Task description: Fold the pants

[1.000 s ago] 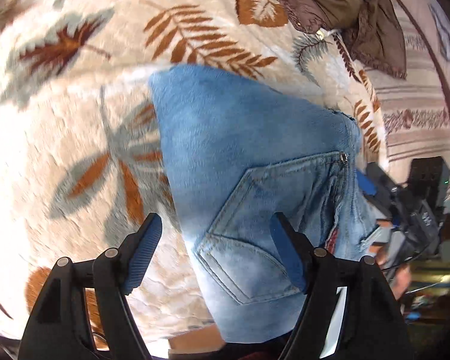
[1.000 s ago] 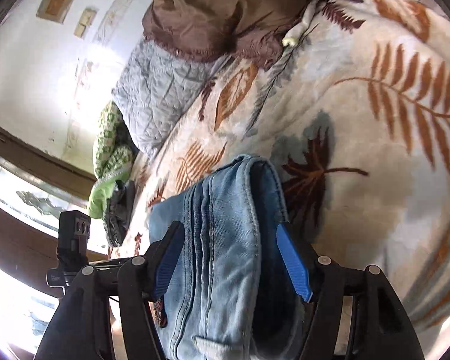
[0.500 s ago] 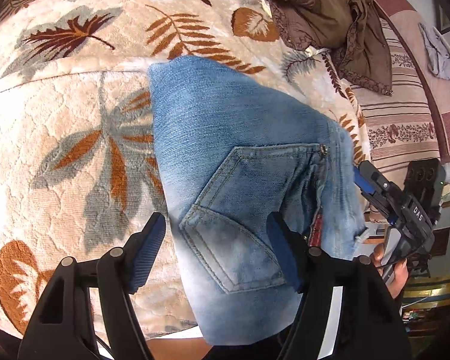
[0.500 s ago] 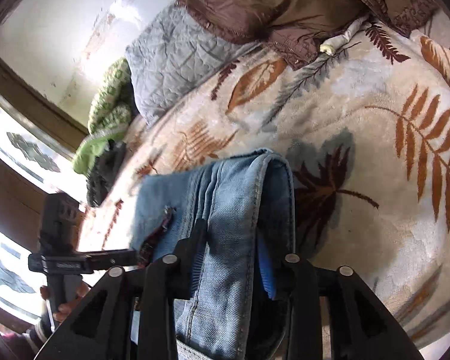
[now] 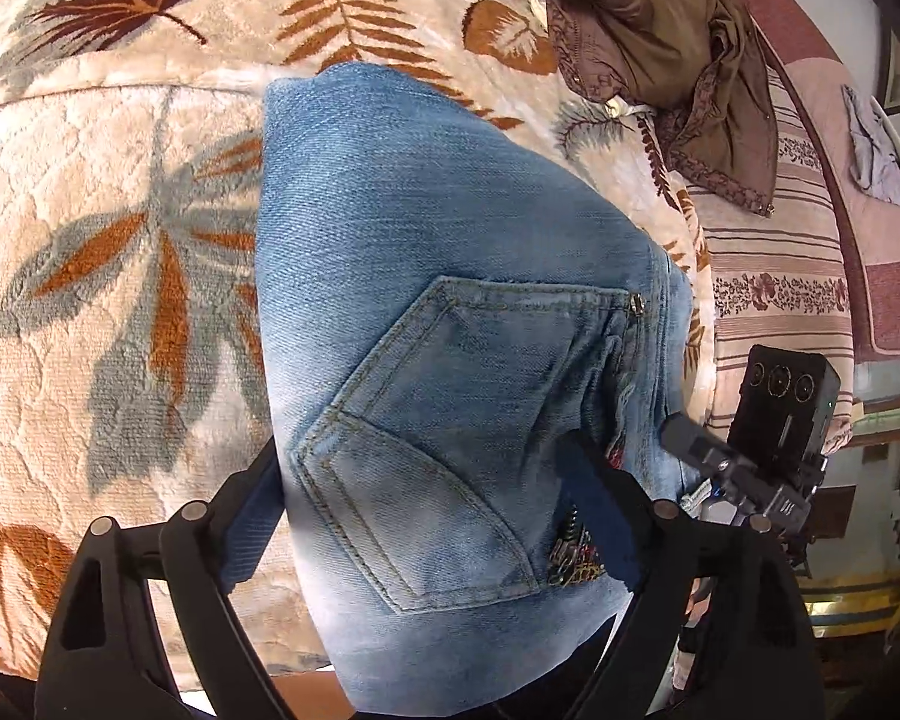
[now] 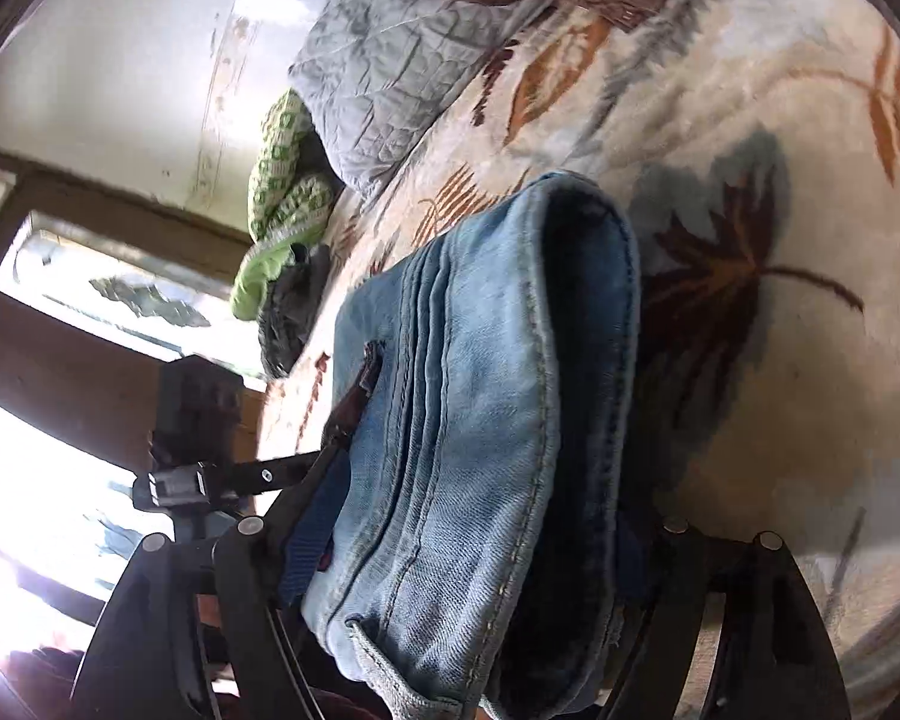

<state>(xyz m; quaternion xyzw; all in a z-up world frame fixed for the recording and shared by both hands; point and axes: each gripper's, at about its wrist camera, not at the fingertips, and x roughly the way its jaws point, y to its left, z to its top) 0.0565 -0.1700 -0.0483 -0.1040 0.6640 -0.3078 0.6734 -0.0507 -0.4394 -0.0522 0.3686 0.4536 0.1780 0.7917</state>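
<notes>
Pants (image 5: 450, 300): folded on the bed (image 5: 90, 270), long axis running away from both grippers.
Left gripper (image 5: 426, 510): jaws opening, straddling pocket end.
Right gripper (image 6: 474, 546): jaws opening, straddling the stacked edge.

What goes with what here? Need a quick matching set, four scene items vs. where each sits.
Things:
1. folded blue denim jeans
2. crumpled brown fabric
3. grey quilted pillow
4. green-and-white patterned cloth

Places:
A. at the bed's edge, below the pillow in the right wrist view
B. between the fingers of both grippers, on the leaf-print blanket
C. far end of the bed, next to the brown fabric
D. beyond the jeans, top of the left wrist view

Pairs: 1-B, 2-D, 3-C, 4-A
</notes>
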